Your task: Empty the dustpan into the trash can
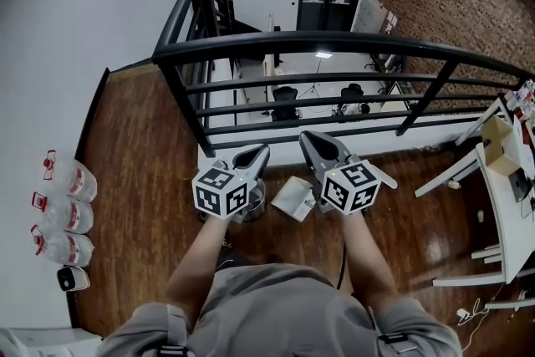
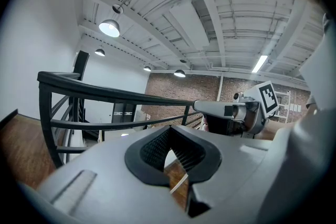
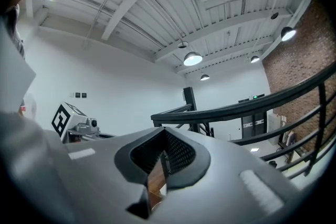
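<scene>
Both empty with jaws pressed together, left gripper point(image 1: 261, 151) and right gripper point(image 1: 308, 137) are hovering level, seemingly idling above what looks like the dustpan point(image 1: 292, 198).

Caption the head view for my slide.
Left hand-held gripper and right hand-held gripper side by side over brown wooden floor, facing black metal railing.

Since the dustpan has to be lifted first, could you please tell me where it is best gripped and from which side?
The dustpan lies on the wooden floor near the right gripper, one end hidden beneath that gripper. Probably come from above with the right jaws opened and close them on the handle, if it is there; otherwise on a raised side rim.
</scene>
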The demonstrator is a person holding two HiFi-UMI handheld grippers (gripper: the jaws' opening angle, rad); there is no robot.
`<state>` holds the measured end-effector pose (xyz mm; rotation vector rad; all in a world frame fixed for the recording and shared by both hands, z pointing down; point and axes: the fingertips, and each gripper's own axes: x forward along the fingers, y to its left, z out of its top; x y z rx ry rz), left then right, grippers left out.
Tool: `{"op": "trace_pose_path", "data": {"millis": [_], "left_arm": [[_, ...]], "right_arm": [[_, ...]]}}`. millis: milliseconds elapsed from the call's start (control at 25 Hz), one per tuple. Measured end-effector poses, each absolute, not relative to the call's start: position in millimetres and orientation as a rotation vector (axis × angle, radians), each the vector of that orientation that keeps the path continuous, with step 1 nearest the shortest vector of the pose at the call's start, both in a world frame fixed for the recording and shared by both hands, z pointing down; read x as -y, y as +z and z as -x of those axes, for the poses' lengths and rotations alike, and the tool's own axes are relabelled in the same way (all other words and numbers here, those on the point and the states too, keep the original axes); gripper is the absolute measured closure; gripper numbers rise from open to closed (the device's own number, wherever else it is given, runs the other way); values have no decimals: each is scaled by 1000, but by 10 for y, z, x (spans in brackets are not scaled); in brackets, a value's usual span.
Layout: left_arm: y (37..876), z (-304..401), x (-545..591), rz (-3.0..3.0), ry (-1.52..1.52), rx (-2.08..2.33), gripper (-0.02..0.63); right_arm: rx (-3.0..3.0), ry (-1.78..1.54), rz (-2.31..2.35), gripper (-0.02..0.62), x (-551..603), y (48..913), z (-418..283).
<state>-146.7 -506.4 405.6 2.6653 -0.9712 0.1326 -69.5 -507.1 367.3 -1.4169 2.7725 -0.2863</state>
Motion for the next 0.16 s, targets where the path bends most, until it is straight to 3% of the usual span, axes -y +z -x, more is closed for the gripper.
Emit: {"op": "trace_pose_path", "data": {"millis": [160], "left_arm": [[4056, 1493, 5049, -2663, 134, 976, 601]], "right_arm": [[-2773, -272, 1405, 595, 5059, 3637, 720]]}}
